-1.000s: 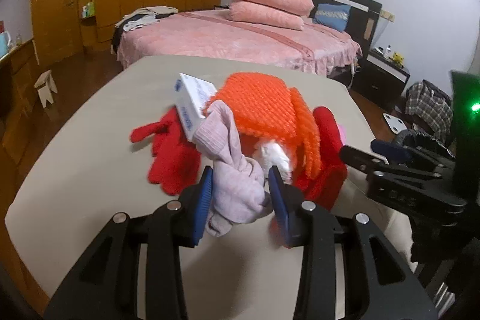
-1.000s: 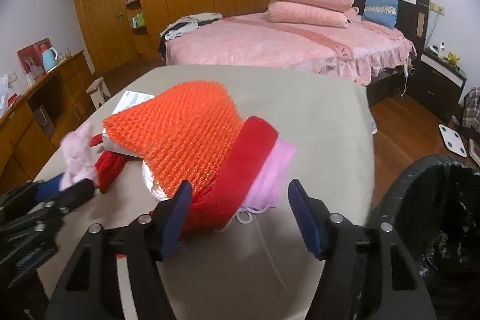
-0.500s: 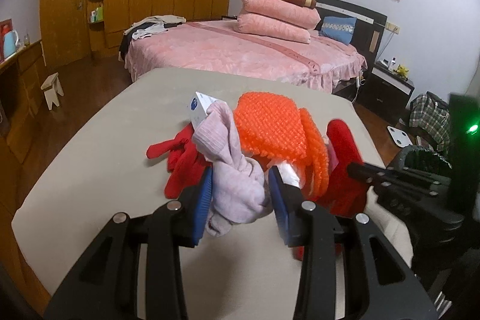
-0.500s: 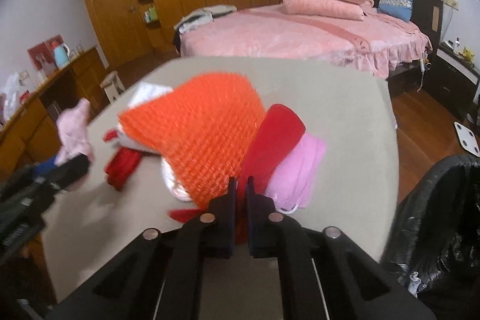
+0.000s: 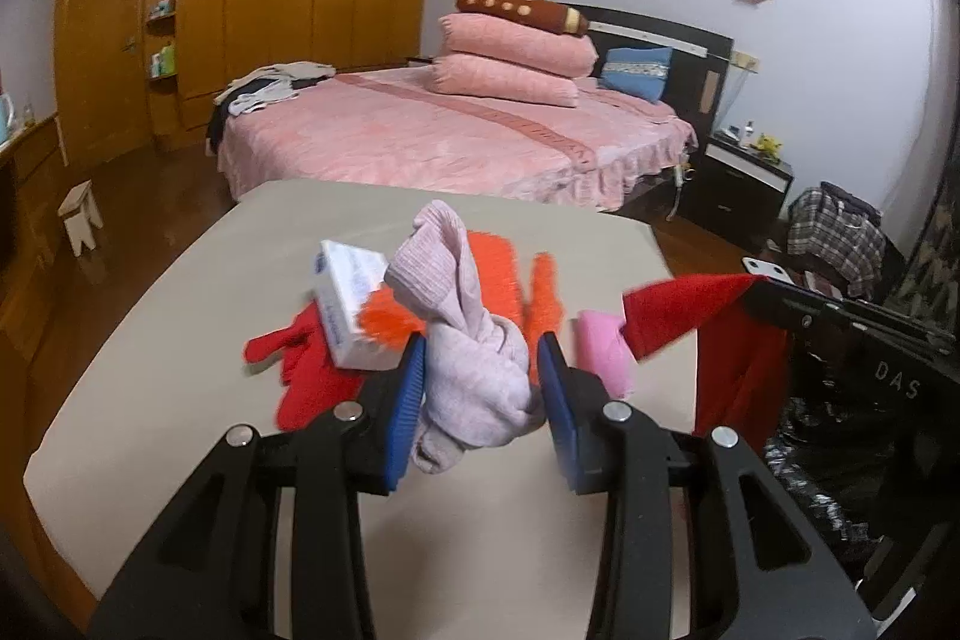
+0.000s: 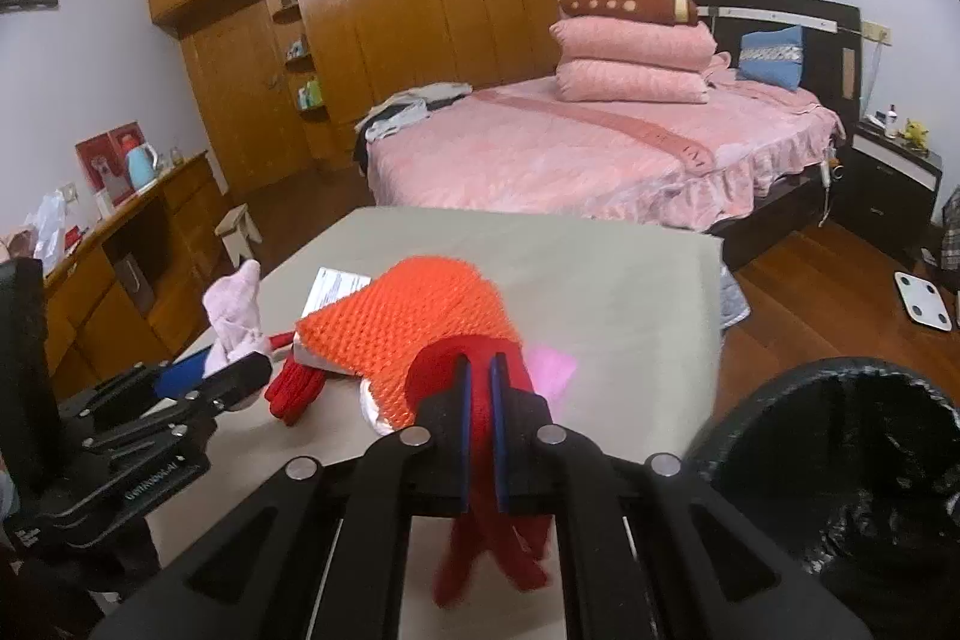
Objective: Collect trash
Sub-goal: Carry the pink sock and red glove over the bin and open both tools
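My left gripper [image 5: 480,370] is shut on a knotted pale pink sock [image 5: 462,340], lifted above the beige table [image 5: 480,550]. My right gripper [image 6: 478,388] is shut on a red cloth [image 6: 480,538] that hangs below its jaws; the same red cloth [image 5: 690,310] shows at the right of the left wrist view. Left on the table are an orange knitted cloth [image 6: 414,322], a red glove [image 5: 306,364], a white box [image 5: 348,304] and a bright pink piece [image 5: 606,352]. A black-lined trash bin [image 6: 852,466] stands at the table's right side.
A pink bed [image 6: 600,148] with stacked pillows lies beyond the table. Wooden wardrobes [image 6: 372,28] fill the back wall. A low wooden cabinet [image 6: 120,256] with a kettle runs along the left, a small stool [image 6: 240,226] beside it. A white scale [image 6: 921,298] rests on the floor.
The right gripper closed on the red cloth and lifted it off the pile. The left gripper rose with the pink sock still in it.
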The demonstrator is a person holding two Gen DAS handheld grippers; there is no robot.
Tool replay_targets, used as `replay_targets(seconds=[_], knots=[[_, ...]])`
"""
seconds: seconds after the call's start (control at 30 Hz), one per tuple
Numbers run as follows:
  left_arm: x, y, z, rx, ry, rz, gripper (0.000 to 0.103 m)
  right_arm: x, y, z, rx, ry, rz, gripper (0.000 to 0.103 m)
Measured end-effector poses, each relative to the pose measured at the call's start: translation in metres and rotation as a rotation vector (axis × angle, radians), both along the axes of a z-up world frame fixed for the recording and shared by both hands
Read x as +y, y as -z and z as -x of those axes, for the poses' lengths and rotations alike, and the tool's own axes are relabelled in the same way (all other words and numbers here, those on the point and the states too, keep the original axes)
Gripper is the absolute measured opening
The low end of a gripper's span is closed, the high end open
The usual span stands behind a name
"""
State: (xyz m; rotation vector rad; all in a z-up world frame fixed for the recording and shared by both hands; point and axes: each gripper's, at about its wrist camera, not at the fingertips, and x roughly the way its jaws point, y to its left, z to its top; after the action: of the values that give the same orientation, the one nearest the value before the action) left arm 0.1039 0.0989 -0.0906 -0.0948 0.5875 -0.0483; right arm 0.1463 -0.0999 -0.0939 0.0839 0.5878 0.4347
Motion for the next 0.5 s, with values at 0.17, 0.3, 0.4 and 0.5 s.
replay_targets(seconds=[0.17,0.3,0.4,0.5], knots=[[-0.02,-0.005,0.001,-0.009,0.045,0.002,0.037,-0.022,-0.01,0.007,-0.021,0.032,-0.007,0.006],[-0.041,-0.01,-0.002,-0.017,0.088,0.006,0.037,-0.04,-0.013,0.012,-0.028,0.065,-0.013,0.006],[-0.058,-0.011,-0.004,-0.021,0.127,0.008,0.037,-0.059,-0.015,0.017,-0.03,0.098,-0.009,0.006],[-0.078,-0.012,-0.008,-0.021,0.17,0.015,0.037,-0.081,-0.014,0.024,-0.025,0.144,-0.003,0.006]])
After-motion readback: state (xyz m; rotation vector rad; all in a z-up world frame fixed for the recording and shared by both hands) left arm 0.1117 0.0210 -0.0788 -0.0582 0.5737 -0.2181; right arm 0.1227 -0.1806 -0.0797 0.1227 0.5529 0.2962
